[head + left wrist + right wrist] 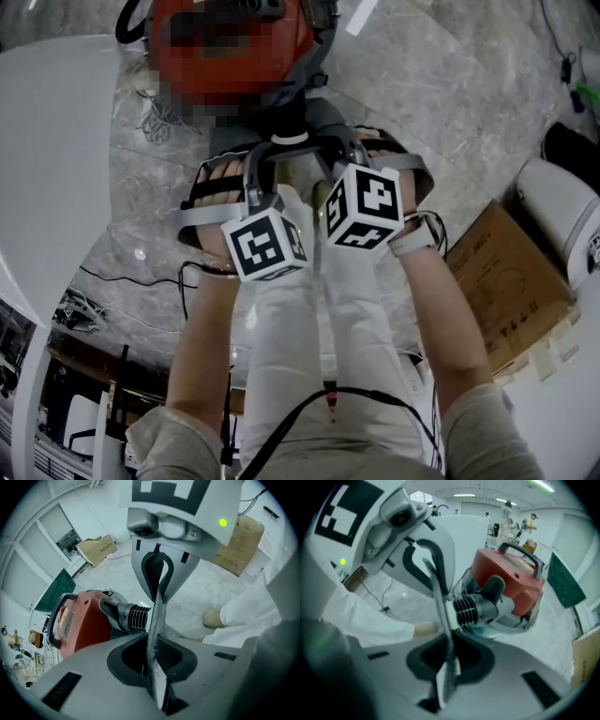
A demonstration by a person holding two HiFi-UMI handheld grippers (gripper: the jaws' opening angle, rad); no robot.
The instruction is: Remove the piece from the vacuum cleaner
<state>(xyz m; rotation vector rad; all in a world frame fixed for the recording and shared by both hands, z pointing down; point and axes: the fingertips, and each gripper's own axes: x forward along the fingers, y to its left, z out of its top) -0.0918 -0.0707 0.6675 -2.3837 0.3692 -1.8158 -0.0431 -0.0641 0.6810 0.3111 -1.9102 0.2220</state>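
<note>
The left gripper (152, 670) and right gripper (447, 667), facing nose to nose, each pinch one end of the same thin grey piece (157, 606), held near the ribbed port (136, 617) of the red vacuum cleaner (86, 620) on the marble floor (450, 84).

Red vacuum cleaner (84, 620) with grey ribbed piece (136, 617) joined to its front.
</note>
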